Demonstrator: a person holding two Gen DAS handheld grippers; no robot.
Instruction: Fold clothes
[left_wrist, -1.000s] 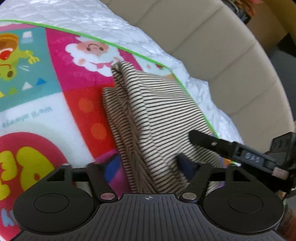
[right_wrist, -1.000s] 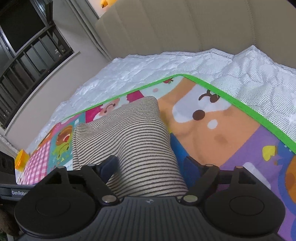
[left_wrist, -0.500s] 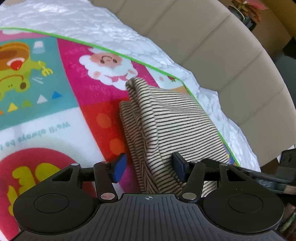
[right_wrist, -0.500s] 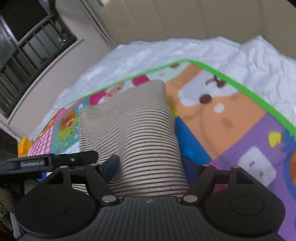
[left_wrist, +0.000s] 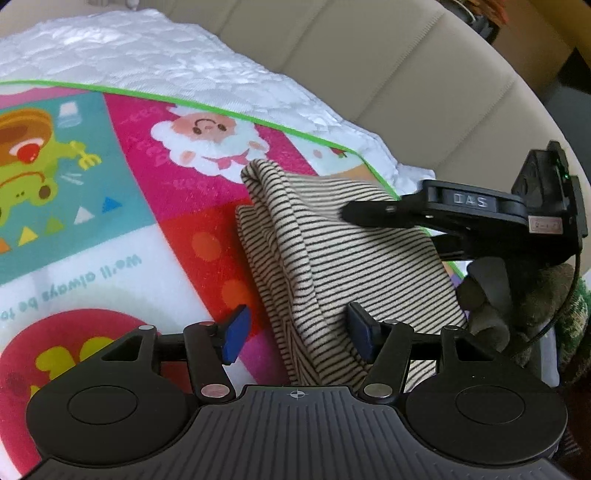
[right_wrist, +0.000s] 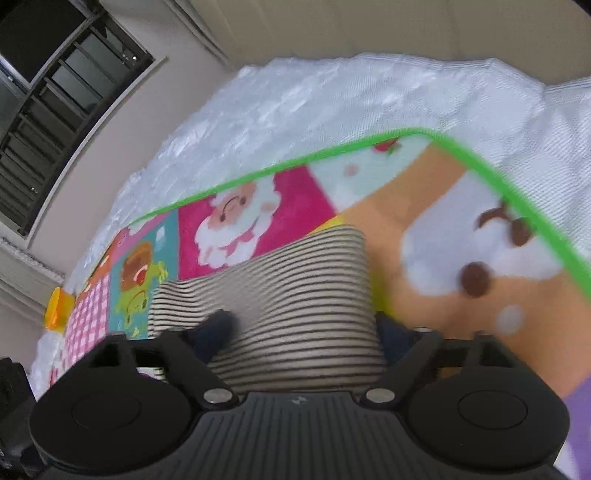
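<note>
Item: striped garment (left_wrist: 332, 258), cream with thin dark stripes, folded into a thick, narrow bundle. It lay on a cartoon-printed play mat (left_wrist: 110, 229) near the mat's green-bound corner; the mat covered a white quilted bed (left_wrist: 166, 48) beside a beige padded headboard (left_wrist: 369, 74).

Handling, judged: soft knit, light, limp, neither slippery nor fragile. Layers would likely slide apart unless pinched through the full stack, best at the near folded edge or a corner.

Left tongs (left_wrist: 295, 332): jaws have just been opening, about half apart, straddling the near end of the bundle; the left pad stood clear, the right pad lay against cloth. No grip.

Right tongs (right_wrist: 303, 332): jaws have just been closing, bracketing the bundle's width from the other side. The frame was blurred, and whether the pads pressed the cloth could not be told.

Containers: none seen.
</note>
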